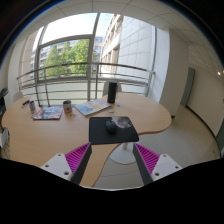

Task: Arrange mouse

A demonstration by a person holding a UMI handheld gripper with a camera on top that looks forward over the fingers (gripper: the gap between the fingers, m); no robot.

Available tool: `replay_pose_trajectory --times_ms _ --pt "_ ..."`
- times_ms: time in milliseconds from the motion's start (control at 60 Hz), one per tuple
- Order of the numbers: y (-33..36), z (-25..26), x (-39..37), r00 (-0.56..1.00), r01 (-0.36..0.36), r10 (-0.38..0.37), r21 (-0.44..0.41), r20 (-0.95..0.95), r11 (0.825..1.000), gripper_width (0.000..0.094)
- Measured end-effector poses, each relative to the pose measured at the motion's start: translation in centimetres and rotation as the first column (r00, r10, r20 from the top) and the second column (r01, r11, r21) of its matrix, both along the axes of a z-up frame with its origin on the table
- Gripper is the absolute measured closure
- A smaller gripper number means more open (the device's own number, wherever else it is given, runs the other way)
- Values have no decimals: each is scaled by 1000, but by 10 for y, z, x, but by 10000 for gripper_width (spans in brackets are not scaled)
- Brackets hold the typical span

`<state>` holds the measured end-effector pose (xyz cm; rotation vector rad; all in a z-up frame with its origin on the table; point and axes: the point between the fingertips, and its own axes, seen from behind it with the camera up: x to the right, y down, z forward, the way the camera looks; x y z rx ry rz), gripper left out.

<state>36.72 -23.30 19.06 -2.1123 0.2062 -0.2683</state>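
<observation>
A dark mouse (122, 124) lies on a black mouse pad (108, 131) at the near edge of a rounded wooden table (60, 128). My gripper (112, 158) is held back from the table, with the pad and mouse just ahead of the fingers. The fingers are spread wide apart, the left pink pad (78, 156) and the right pink pad (147, 156) showing, and nothing is between them.
On the table stand a magazine (46, 113), a cup (67, 105), a booklet (92, 106) and a dark upright object (112, 92). A white table leg (122, 153) and grey floor (185, 135) lie ahead. Large windows with a railing are behind.
</observation>
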Motion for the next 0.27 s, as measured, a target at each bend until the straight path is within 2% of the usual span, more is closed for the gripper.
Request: replay_pose_trajectory --times_ms 267 --pt "-36 9 -8 1000 13 -13 6 10 1000 94"
